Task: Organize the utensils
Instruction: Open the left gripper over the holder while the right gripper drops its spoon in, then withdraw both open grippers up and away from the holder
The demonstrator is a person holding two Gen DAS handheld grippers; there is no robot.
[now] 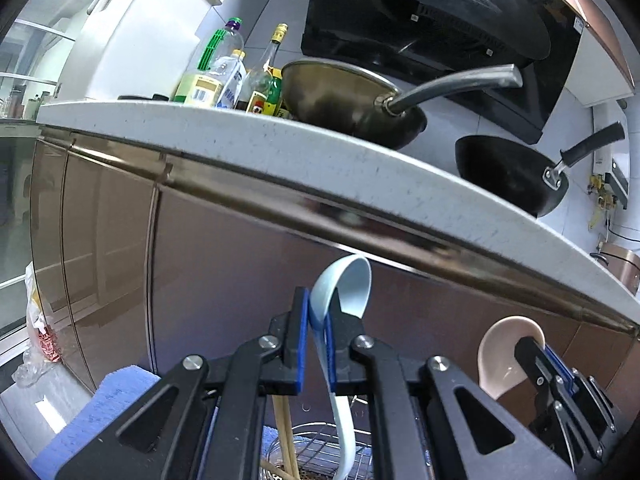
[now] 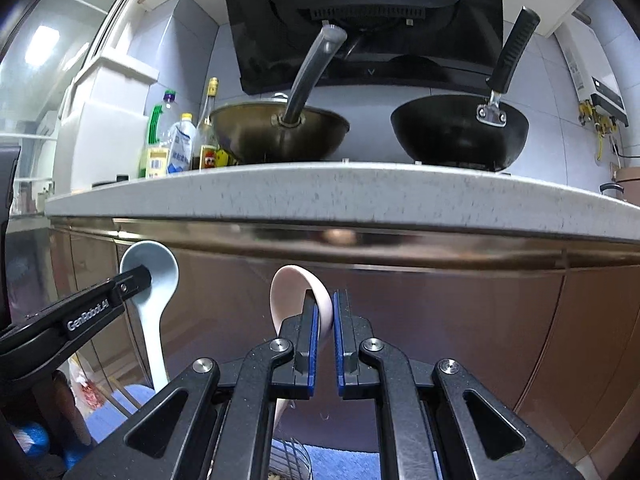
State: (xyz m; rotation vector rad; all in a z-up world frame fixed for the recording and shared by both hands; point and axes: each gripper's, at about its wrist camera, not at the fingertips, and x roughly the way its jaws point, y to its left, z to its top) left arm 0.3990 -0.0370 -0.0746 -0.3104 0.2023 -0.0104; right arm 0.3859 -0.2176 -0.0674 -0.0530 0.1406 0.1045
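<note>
I've got the left gripper (image 1: 318, 334) clamped on the blue spoon (image 1: 344, 280), bowl end up above the fingertips, handle hanging down toward the wire rack (image 1: 320, 444) below. Right gripper (image 2: 326, 316) is pinched on the pink spoon (image 2: 292, 284), bowl up, handle dropping between the fingers; pads look barely apart but the spoon sits held between them. From the right wrist view the blue spoon is off to the left, well apart from the pink one. Wooden chopsticks (image 1: 284, 432) stand in the rack just left of the blue handle. A blue cloth (image 1: 100, 408) lies under and left of the rack. Straight ahead, brown cabinet doors (image 2: 440, 320) fill the far side, with the speckled countertop edge (image 2: 340, 196) overhanging above both spoons. On top: steel wok (image 2: 280, 132) left, black wok (image 2: 460, 132) right, both handles pointing toward me, bottles (image 2: 180, 144) further left, range hood (image 2: 360, 20) above. Plastic bag (image 1: 40, 332) on the floor at far left.
</note>
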